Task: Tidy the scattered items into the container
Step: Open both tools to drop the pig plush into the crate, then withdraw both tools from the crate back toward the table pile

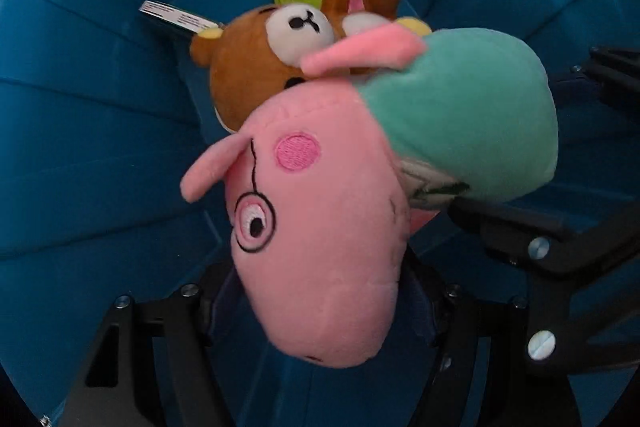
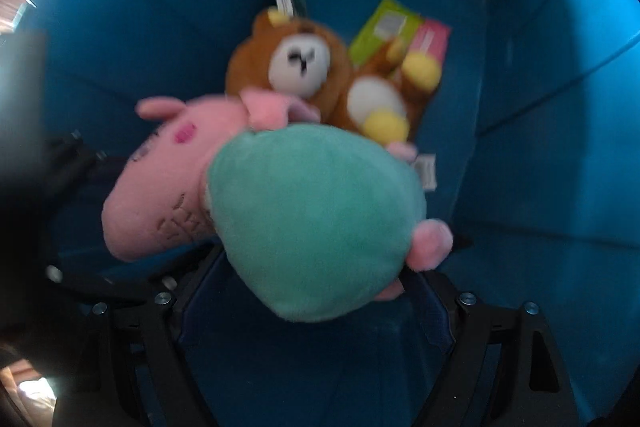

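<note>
Left wrist view: the left gripper (image 1: 320, 311) squeezes the soft pink pig toy with a green tummy (image 1: 336, 227), low inside the deep blue plastic bin (image 1: 88, 131), above the fuzzy brown bear toy (image 1: 256, 67).

Right wrist view: the right gripper (image 2: 320, 291) hugs the pig's tummy with wide jaws. If one lets go late, the pig could snag and get pulled back up.

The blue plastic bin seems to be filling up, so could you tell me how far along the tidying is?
Done: a brown plush bear and a green and pink packet already lie at the bottom of the blue plastic bin. In hand: a pink plush pig in a teal dress, held inside the bin by both tools, the left tool at its head, the right tool at its body. Left: releasing it; anything outside is out of view.
</note>
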